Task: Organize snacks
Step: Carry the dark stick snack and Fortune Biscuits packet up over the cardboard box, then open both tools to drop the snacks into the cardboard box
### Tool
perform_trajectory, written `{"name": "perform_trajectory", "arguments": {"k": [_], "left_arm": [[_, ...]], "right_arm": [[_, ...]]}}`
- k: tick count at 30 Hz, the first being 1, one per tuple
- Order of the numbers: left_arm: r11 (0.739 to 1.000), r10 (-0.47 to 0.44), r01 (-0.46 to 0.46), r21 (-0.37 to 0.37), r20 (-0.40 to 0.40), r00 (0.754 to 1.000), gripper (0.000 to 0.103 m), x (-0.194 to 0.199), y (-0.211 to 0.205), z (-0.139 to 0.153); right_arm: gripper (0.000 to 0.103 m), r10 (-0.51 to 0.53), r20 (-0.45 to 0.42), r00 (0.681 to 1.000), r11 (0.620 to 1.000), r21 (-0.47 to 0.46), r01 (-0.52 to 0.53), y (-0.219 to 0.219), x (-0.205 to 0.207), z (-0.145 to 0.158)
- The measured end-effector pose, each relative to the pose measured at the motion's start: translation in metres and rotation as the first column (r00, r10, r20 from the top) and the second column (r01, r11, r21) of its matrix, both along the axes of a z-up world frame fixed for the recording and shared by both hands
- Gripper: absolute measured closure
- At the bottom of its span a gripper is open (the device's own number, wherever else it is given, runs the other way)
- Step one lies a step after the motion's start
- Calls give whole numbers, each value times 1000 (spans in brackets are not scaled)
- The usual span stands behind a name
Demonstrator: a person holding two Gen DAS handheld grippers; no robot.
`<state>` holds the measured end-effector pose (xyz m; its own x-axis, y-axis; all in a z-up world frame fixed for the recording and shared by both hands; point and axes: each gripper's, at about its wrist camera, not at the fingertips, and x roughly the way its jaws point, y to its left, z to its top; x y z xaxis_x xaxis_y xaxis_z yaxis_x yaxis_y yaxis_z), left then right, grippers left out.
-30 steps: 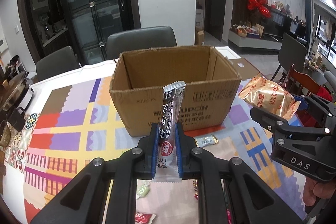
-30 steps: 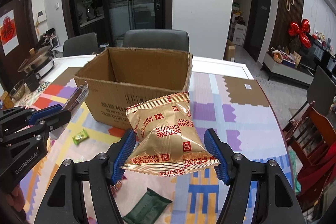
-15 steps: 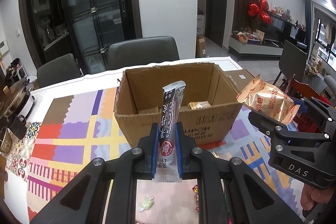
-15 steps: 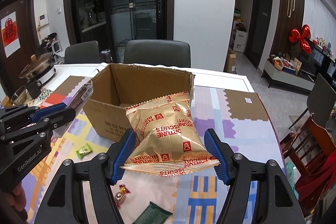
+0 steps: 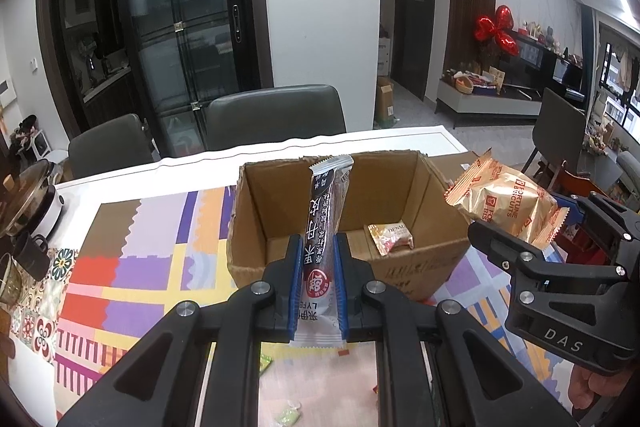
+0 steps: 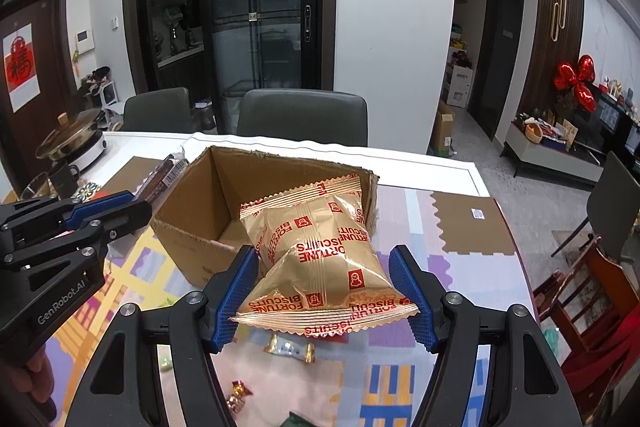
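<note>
A dining table under a patchwork-coloured cloth (image 5: 132, 267) is carrying an open brown cardboard box (image 5: 404, 271). The left gripper (image 5: 318, 279) is clamping a long dark snack bar wrapper (image 5: 324, 223), standing upright before the box; the right gripper (image 6: 324, 291) is pinching a gold foil biscuit bag (image 6: 316, 251) beside it.

Table (image 5: 132, 183): white, with a colourful mat (image 5: 132, 267).
On mat: cardboard box (image 5: 400, 279), small candies (image 6: 240, 393).
Left edge: electric pot (image 6: 76, 143), mug (image 5: 34, 253).

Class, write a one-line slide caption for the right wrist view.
Right gripper holds a gold Fortune Biscuits packet before an open brown cardboard box.
</note>
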<state>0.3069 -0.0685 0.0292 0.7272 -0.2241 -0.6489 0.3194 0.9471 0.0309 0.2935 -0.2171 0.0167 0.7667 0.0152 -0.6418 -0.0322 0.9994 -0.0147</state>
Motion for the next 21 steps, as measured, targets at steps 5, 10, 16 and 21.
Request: {"name": "perform_trajectory", "arguments": {"k": [5,10,16,21], "left_arm": [[1000,0,0,-2,1,1000,87,10,1,0],[1000,2,-2,-5,-3,1000,87,21,1,0],[1000,5,-5,-3,-11,1000,87,38,0,-3],[1000,9,-9,-4,-19,1000,87,47,-2,-9]], "right_arm": [[34,6,4,1000,1000,-1,-6,3,11,1],[34,9,2,1000,1000,1,-9,6,21,0],[34,11,-6,1000,1000,3,-11,7,34,-4],[34,11,-13,1000,1000,6,-11,7,47,-8]]}}
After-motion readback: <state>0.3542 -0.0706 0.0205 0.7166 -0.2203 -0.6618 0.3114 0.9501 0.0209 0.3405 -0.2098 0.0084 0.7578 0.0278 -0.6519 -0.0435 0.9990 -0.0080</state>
